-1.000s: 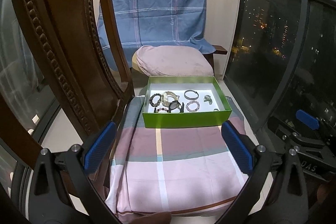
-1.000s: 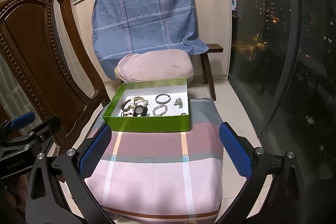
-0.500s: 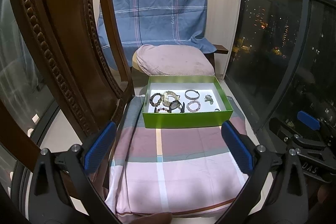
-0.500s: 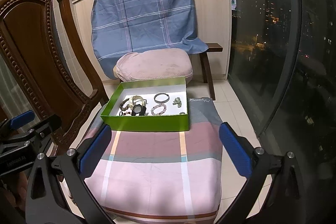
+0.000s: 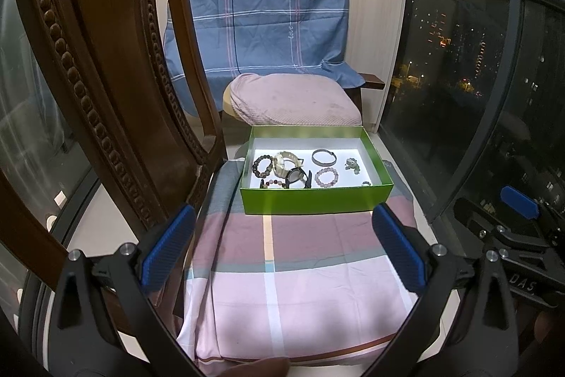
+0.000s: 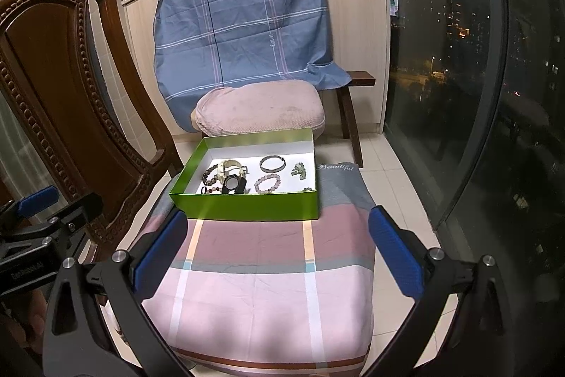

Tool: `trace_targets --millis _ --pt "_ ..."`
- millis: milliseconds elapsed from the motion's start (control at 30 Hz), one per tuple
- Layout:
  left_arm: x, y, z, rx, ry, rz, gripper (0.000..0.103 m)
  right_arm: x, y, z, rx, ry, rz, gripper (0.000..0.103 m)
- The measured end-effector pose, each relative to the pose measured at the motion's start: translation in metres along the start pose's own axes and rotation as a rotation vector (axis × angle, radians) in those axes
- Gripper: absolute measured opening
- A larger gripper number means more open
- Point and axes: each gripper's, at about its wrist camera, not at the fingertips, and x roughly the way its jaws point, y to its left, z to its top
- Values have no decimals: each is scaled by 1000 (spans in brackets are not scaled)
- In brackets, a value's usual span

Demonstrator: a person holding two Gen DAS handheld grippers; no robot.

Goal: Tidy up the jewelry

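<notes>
A green box (image 5: 317, 200) (image 6: 247, 209) stands on a pink checked cloth. It holds jewelry: a dark bead bracelet (image 5: 261, 165), a cream watch (image 5: 284, 161), a black watch (image 5: 296, 177) (image 6: 233, 183), a metal bangle (image 5: 323, 157) (image 6: 272, 163), a pink bead bracelet (image 5: 326, 176) (image 6: 267, 183) and a green trinket (image 5: 352, 164) (image 6: 299, 170). My left gripper (image 5: 282, 249) is open and empty, in front of the box above the cloth. My right gripper (image 6: 277, 249) is open and empty, also in front of the box.
A carved wooden chair back (image 5: 116, 87) (image 6: 60, 101) rises close on the left. A pink cushion (image 5: 293, 105) and a blue cloth (image 6: 243, 23) lie behind the box. A dark window (image 6: 476, 76) runs along the right.
Both grippers have drifted slightly closer to the box. Both stay open and empty.
</notes>
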Motion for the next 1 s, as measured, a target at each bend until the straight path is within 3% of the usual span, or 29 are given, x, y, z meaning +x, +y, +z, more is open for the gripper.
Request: trace_targets --millis 1000 --pt "4 1 -2 -1 7 3 99 4 0 0 -3 9 1 100"
